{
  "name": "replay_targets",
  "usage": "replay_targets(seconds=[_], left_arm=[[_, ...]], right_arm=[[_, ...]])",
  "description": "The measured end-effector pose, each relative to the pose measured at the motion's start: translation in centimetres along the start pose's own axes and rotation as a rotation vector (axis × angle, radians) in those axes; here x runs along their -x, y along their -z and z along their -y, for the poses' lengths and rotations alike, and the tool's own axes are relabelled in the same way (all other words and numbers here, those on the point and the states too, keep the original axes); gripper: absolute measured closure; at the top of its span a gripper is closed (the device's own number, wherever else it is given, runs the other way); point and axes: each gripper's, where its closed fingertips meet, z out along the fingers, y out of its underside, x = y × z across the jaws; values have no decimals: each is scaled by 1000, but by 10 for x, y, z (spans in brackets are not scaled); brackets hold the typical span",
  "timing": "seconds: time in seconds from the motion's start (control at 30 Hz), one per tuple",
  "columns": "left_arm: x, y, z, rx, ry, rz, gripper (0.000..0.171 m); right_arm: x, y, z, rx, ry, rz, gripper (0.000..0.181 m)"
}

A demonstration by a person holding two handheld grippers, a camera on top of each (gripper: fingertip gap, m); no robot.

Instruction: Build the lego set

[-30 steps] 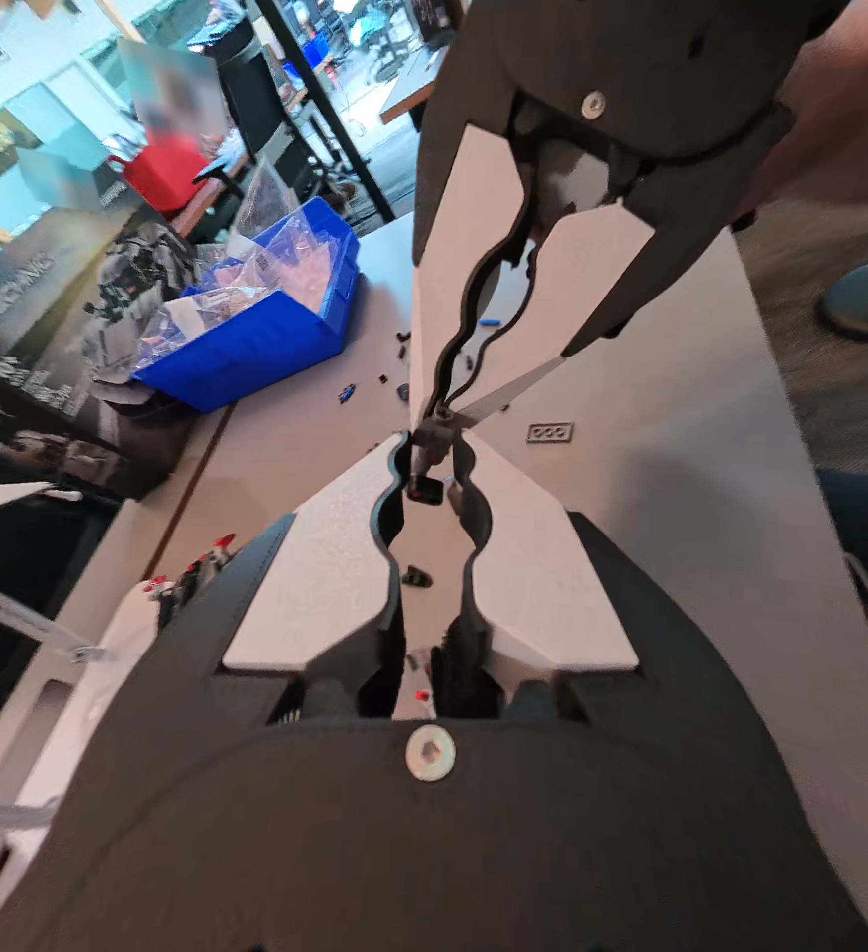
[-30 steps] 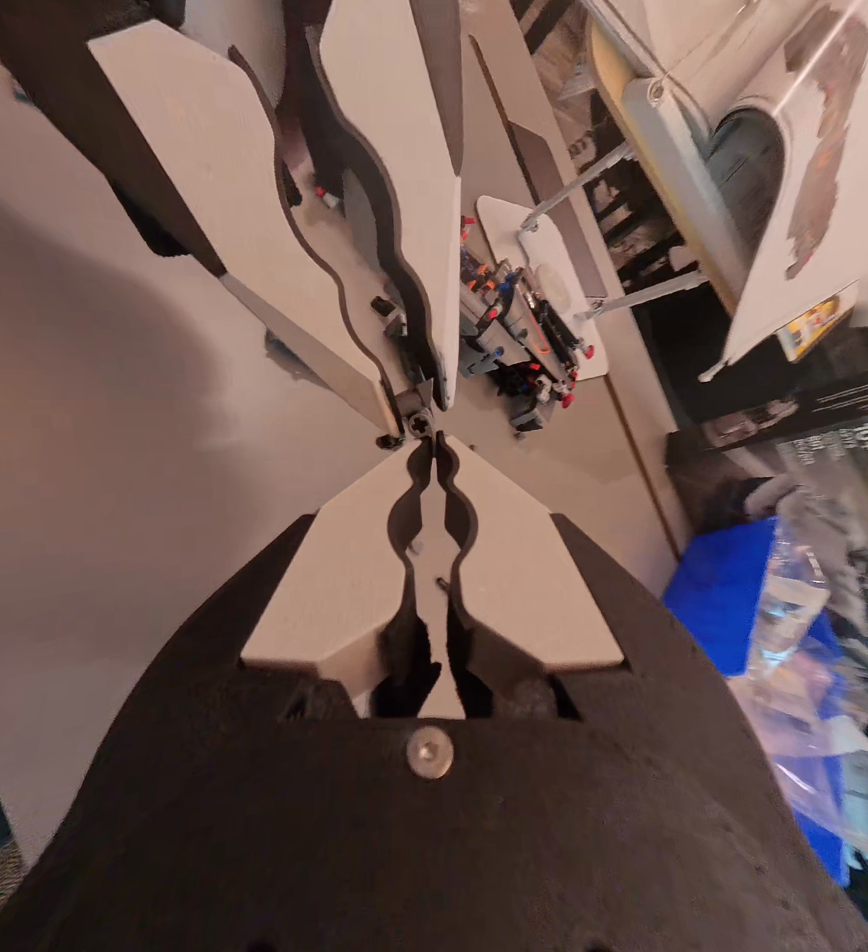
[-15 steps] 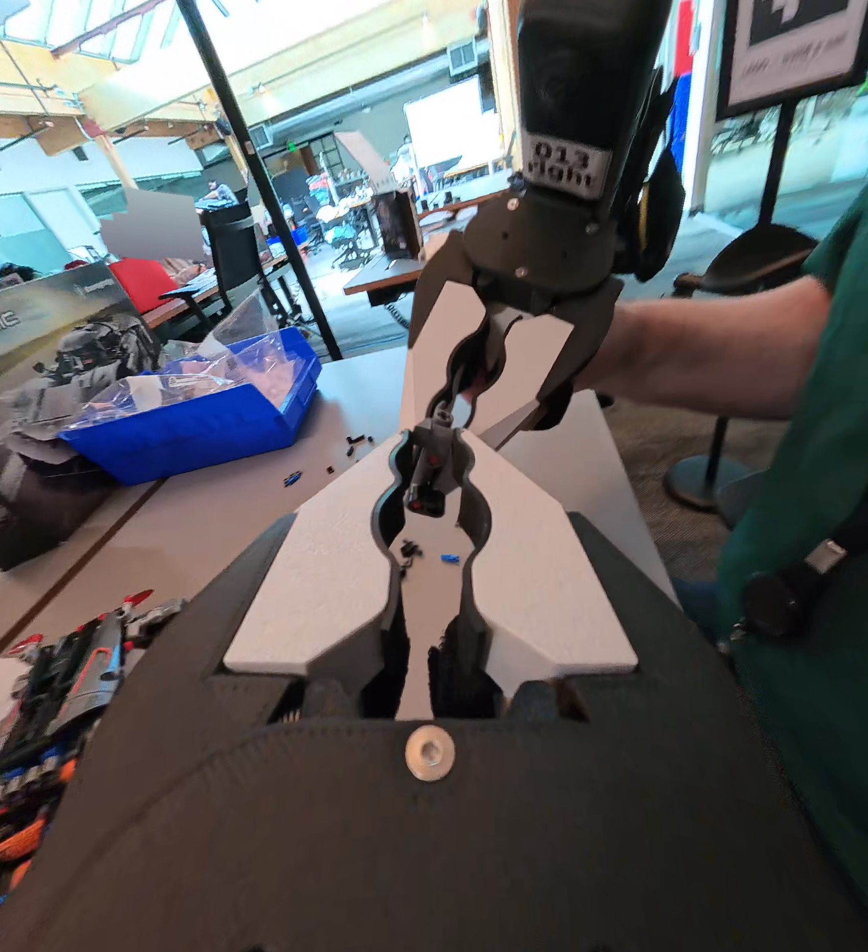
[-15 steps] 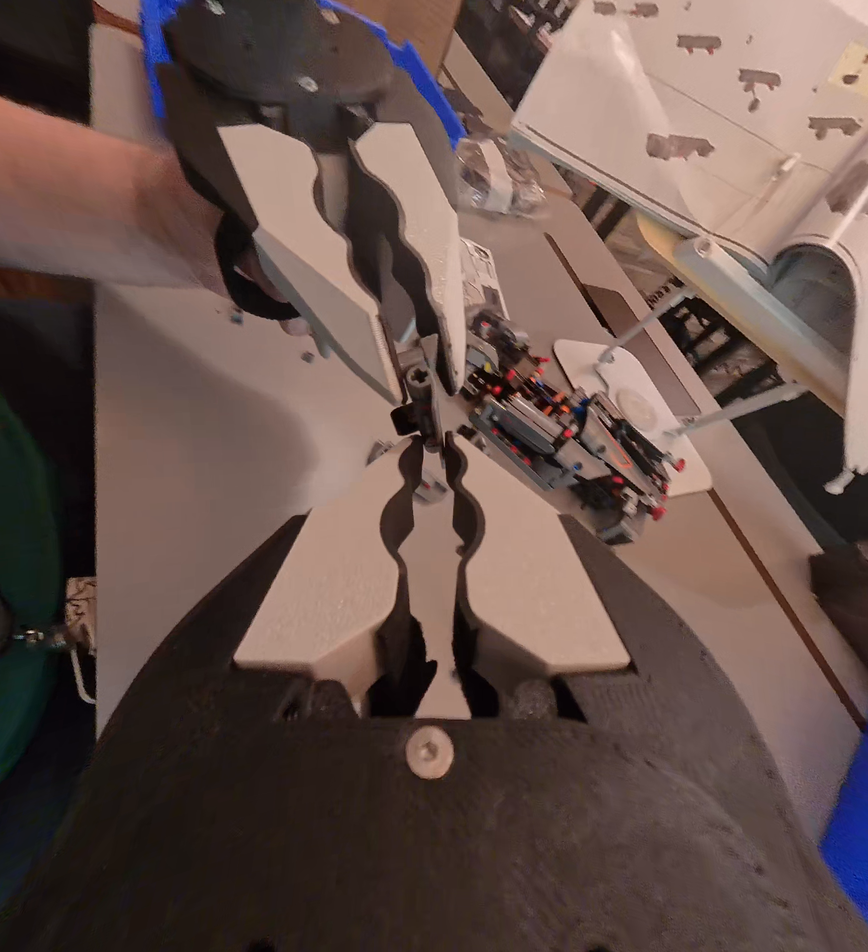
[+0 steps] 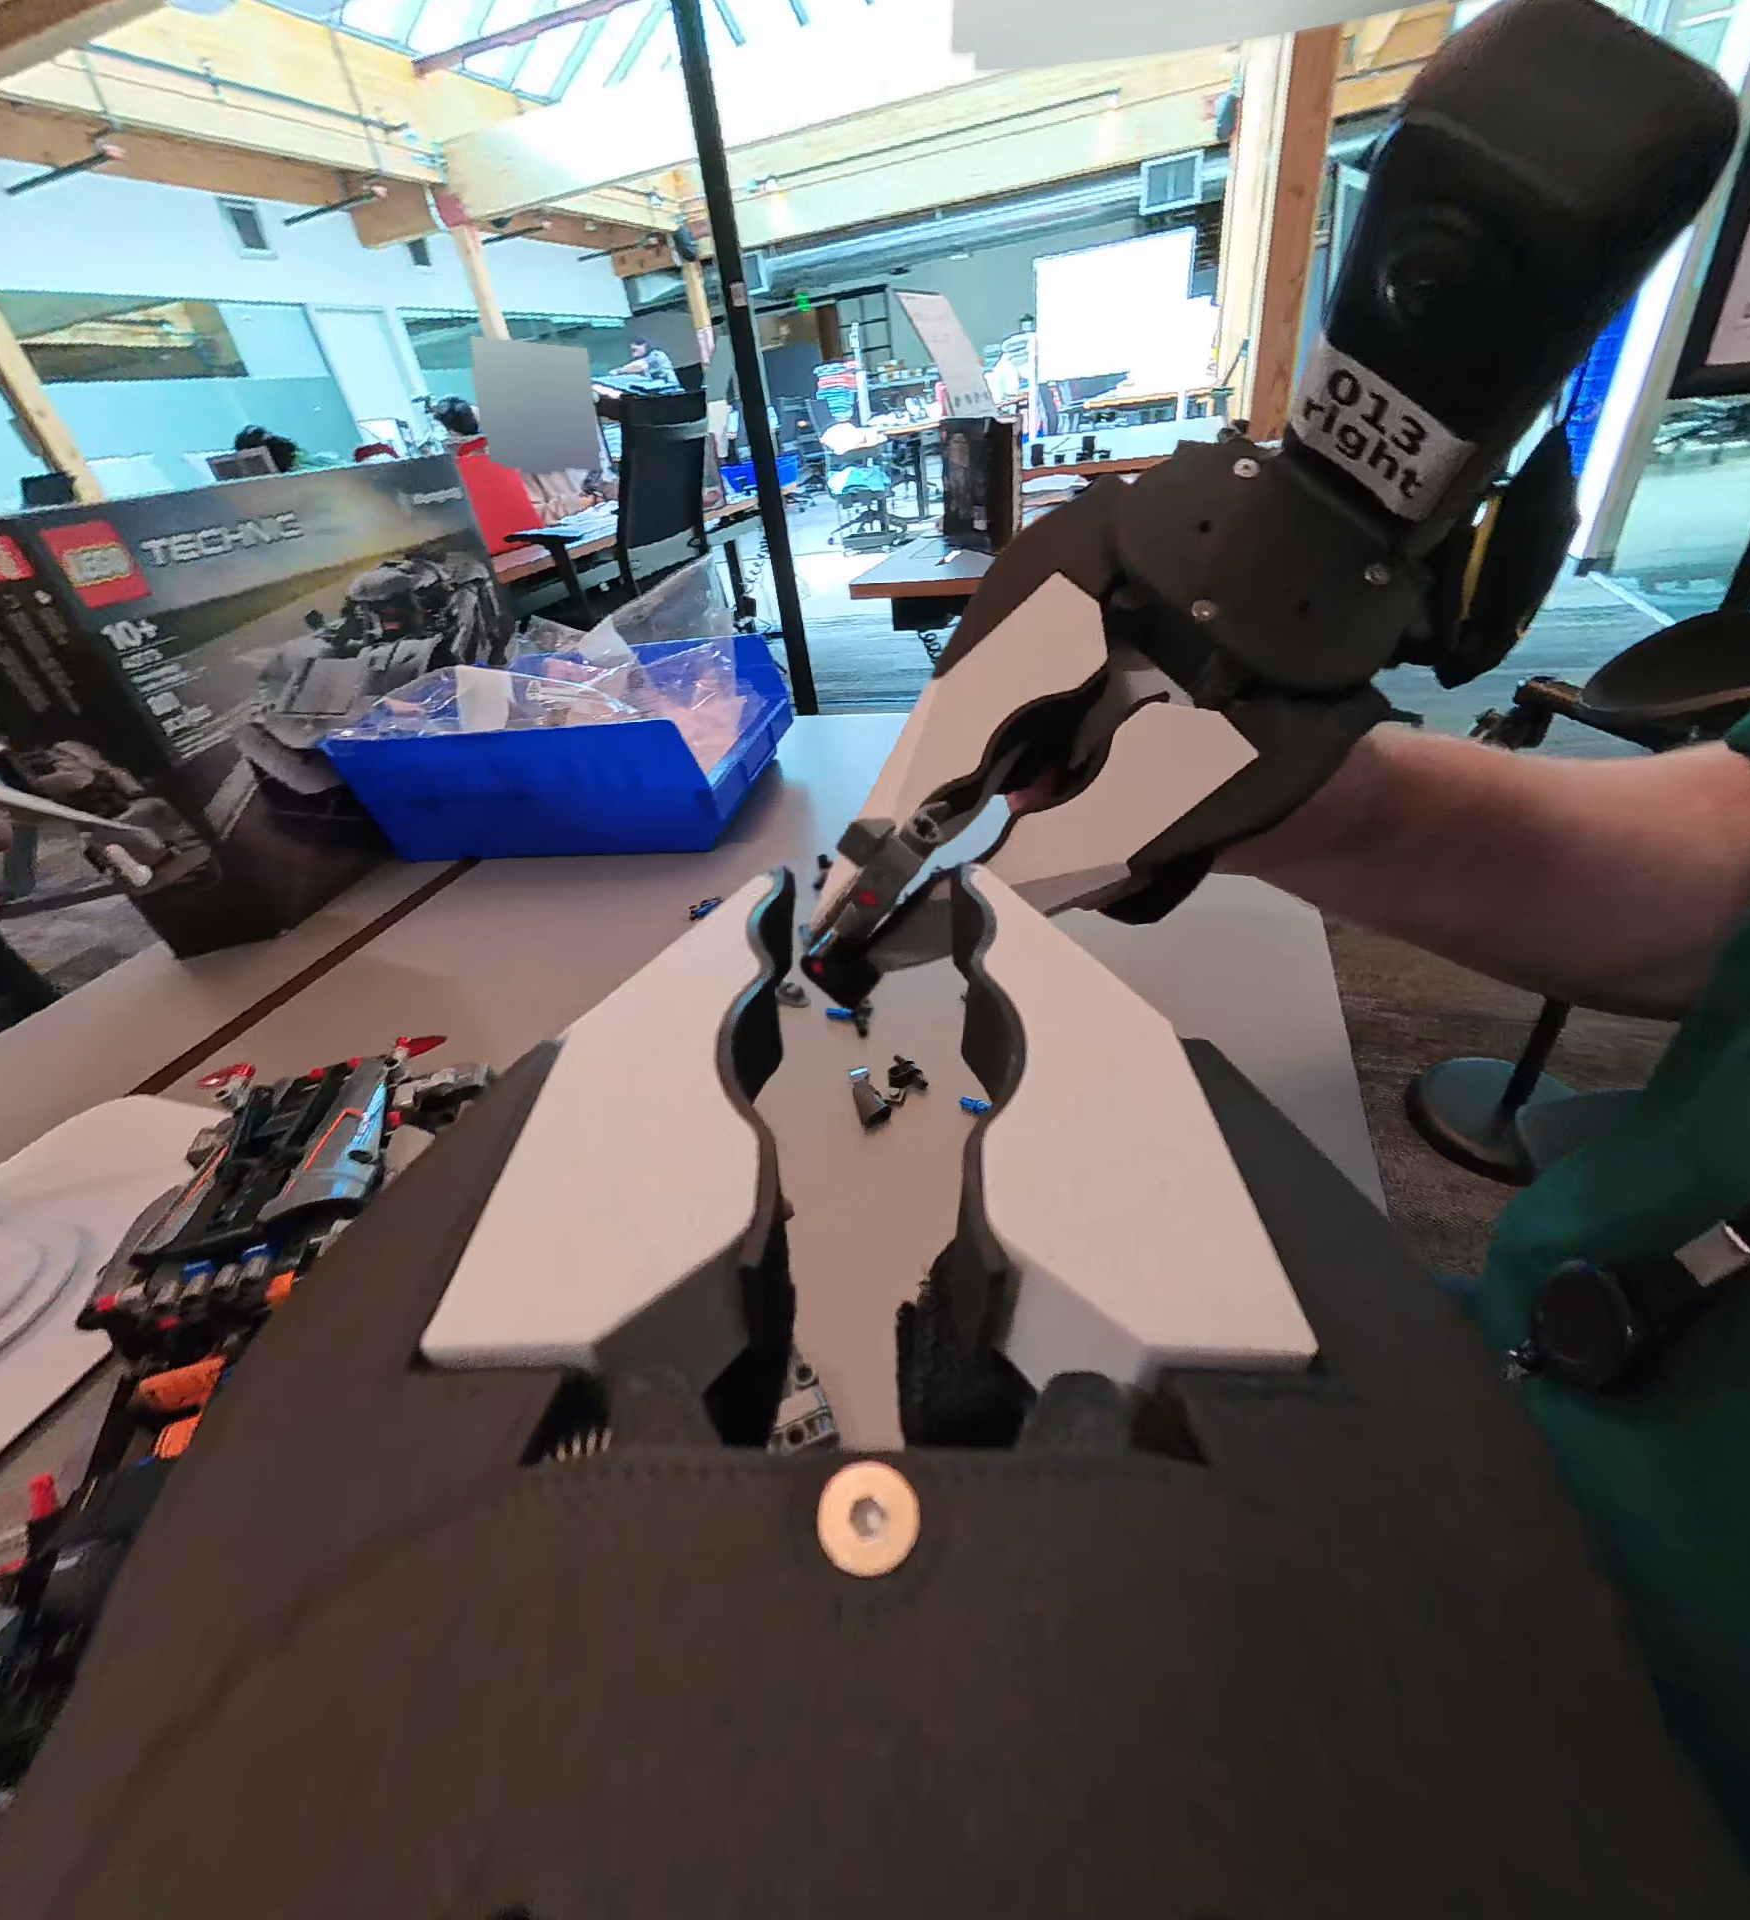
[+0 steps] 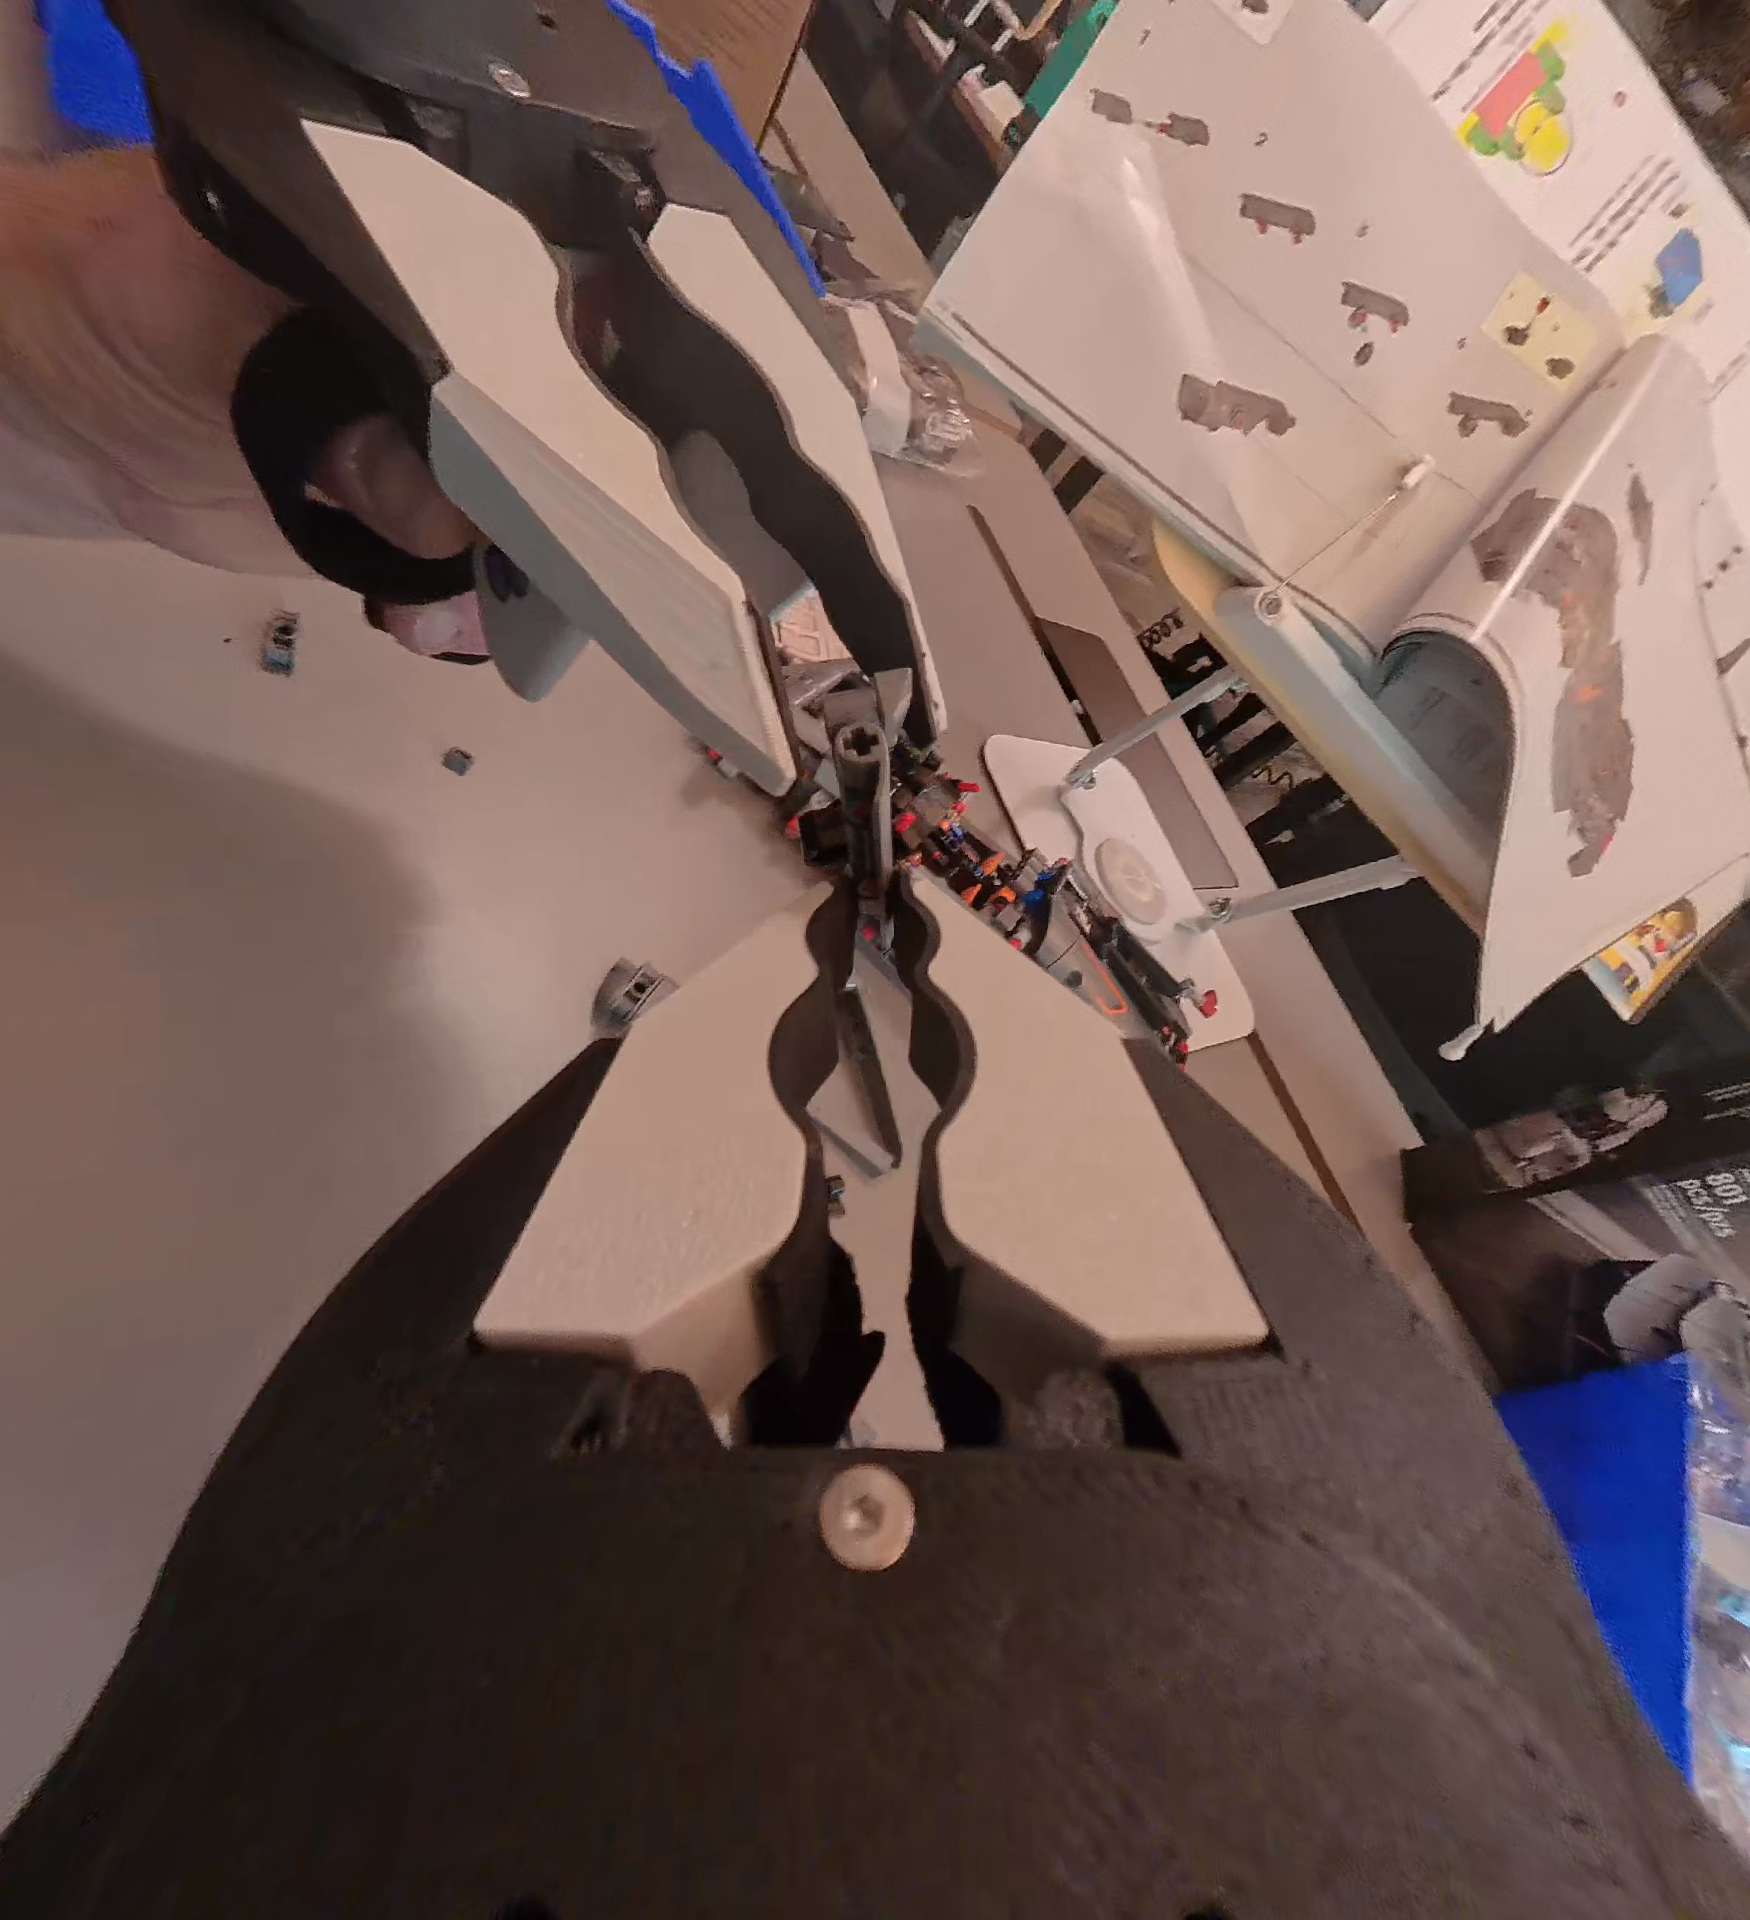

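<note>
My right gripper [image 5: 897, 862] comes in from the upper right and is shut on a small dark grey lego piece [image 5: 855, 914] with a black and red end. It also shows in the right wrist view [image 6: 858, 800], gripped at my right gripper's tips [image 6: 866, 899]. My left gripper [image 5: 871, 888] is open, its fingertips on either side of the piece and apart from it. In the right wrist view the left gripper [image 6: 855, 743] reaches in from the upper left. The partly built black, orange and red model [image 5: 268, 1174] lies at the left on the table [image 5: 435, 956].
Small loose pieces [image 5: 886, 1091] lie on the table below the grippers. A blue bin [image 5: 559, 779] of plastic bags and the set's box [image 5: 227, 644] stand at the back left. An open instruction booklet [image 6: 1370, 364] sits on a stand. A person's arm [image 5: 1473, 852] holds the right gripper. Only a small space, under 4 cm, lies between the two pairs of fingers.
My left gripper was shut on the piece and has opened, letting go of it. My right gripper keeps hold of it and has tilted over to the right.
</note>
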Motion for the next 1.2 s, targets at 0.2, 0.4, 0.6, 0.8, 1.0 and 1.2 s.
replay_targets(seconds=[0.2,0.4,0.6,0.8,1.0,1.2], left_arm=[[15,14,2,-15,37,72,141],[22,18,-1,-21,82,78,138],[18,11,2,-36,124,40,139],[18,6,13,-71,153,19,142],[17,-1,14,-67,156,6,148],[15,-2,13,-93,184,-21,156]], right_arm=[[-3,-4,15,-87,-49,18,177],[-12,2,35,-325,-332,161,177],[-18,9,47,-539,-569,317,176],[-23,10,46,-664,-721,415,177],[-23,11,45,-719,-765,473,177],[-22,9,44,-737,-785,513,177]])
